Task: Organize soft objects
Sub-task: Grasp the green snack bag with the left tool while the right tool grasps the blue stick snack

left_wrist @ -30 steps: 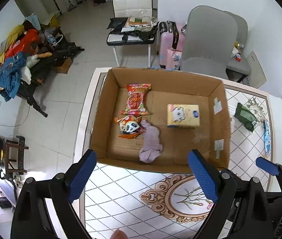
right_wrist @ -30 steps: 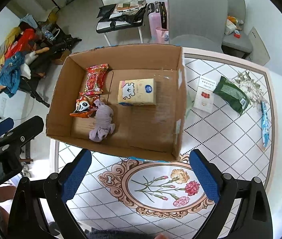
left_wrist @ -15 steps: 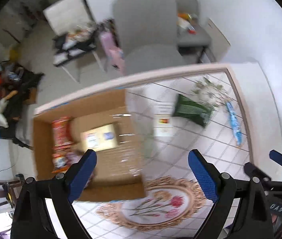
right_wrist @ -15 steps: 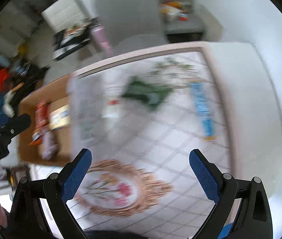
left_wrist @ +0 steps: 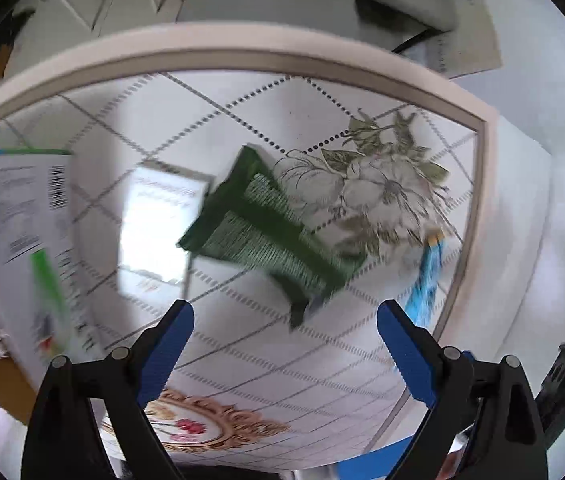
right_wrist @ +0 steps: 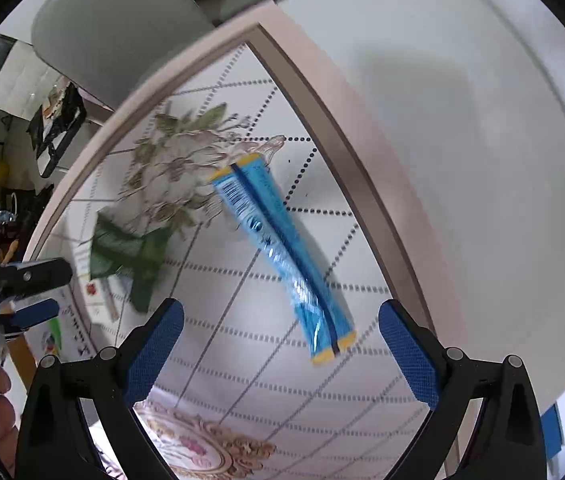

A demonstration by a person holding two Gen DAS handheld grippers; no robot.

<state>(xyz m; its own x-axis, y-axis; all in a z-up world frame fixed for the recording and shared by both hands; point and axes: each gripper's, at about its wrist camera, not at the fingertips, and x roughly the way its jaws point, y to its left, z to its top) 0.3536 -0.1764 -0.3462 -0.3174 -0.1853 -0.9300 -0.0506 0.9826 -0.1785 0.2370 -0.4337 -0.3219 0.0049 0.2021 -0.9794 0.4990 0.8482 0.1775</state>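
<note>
A green soft packet (left_wrist: 266, 232) lies on the patterned tabletop, just ahead of my open, empty left gripper (left_wrist: 284, 344). It also shows in the right wrist view (right_wrist: 126, 252). A long blue packet (right_wrist: 282, 256) with yellow ends lies near the table's right edge, between and ahead of the fingers of my open, empty right gripper (right_wrist: 280, 344); its end shows in the left wrist view (left_wrist: 426, 280). A white flat packet (left_wrist: 158, 224) lies left of the green one. The cardboard box's white outer wall (left_wrist: 22, 248) is at the far left.
The table's beige rim (right_wrist: 346, 184) runs close on the right, with white surface (right_wrist: 482, 160) beyond. A grey chair (right_wrist: 114, 28) stands behind the table. My left gripper (right_wrist: 30, 292) shows at the left of the right wrist view.
Both grippers have swung right, away from the cardboard box, and dropped closer to the table. The left now faces the green packet, the right faces the blue packet.
</note>
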